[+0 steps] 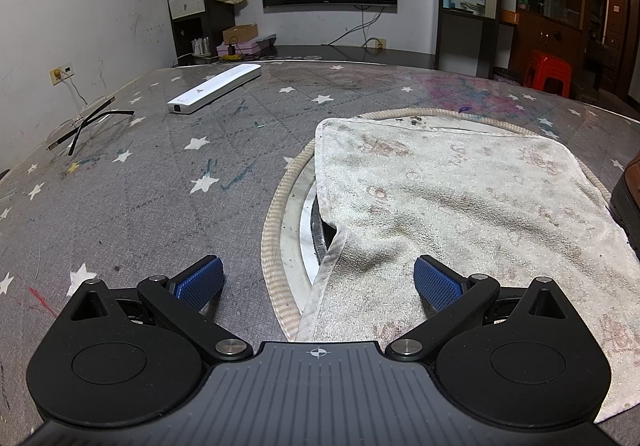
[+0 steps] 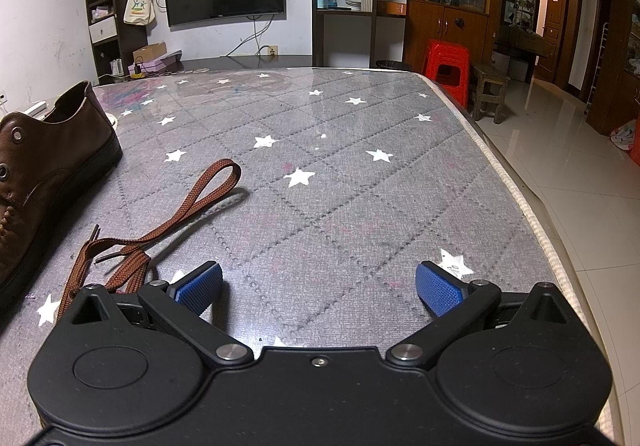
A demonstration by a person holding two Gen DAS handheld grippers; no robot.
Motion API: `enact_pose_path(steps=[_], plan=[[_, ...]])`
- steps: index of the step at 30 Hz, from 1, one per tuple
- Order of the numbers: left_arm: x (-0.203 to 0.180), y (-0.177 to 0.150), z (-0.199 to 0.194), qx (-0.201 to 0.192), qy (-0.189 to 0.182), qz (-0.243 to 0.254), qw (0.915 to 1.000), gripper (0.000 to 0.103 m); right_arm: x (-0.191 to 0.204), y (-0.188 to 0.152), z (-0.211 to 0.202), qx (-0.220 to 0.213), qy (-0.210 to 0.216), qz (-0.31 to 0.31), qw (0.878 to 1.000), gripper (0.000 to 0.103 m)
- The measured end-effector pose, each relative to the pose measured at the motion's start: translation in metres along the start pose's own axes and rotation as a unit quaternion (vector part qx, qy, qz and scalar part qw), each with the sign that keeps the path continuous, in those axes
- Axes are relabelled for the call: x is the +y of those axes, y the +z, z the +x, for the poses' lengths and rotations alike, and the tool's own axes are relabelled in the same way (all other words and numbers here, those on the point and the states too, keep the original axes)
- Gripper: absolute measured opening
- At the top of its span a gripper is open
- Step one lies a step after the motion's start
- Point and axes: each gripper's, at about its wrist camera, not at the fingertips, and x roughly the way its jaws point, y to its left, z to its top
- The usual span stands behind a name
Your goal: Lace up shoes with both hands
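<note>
Brown leather shoe [image 2: 48, 165] sits unlaced, eyelets empty, its brown shoelace [image 2: 160, 221] loose beside it. Both left gripper [image 1: 319, 282] and right gripper [image 2: 319, 286] gape empty above the star-patterned tabletop [image 2: 360, 185], its edge near on the right.

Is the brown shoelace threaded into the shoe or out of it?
Out. The shoelace lies loose on the table beside the brown shoe, whose visible eyelets are empty.

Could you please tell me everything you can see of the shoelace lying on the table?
The shoelace is a flat, woven, reddish-brown cord, lying loose on the star-patterned tablecloth, not threaded through the shoe to its left. It is folded double, with a narrow loop at the far end and crossed strands nearer the camera. Two dark tips lie near the crossing. Its near part runs behind the body of the open right gripper, which is not holding it.
</note>
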Motion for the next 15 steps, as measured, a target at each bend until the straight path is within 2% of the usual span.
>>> enact_pose_path(steps=[15], plan=[[-0.0015,-0.0004,-0.0008,0.000,0.000,0.000,1.0000,0.103,0.0006,-0.0005,-0.0006,0.000,0.000,0.000,1.000,0.103]])
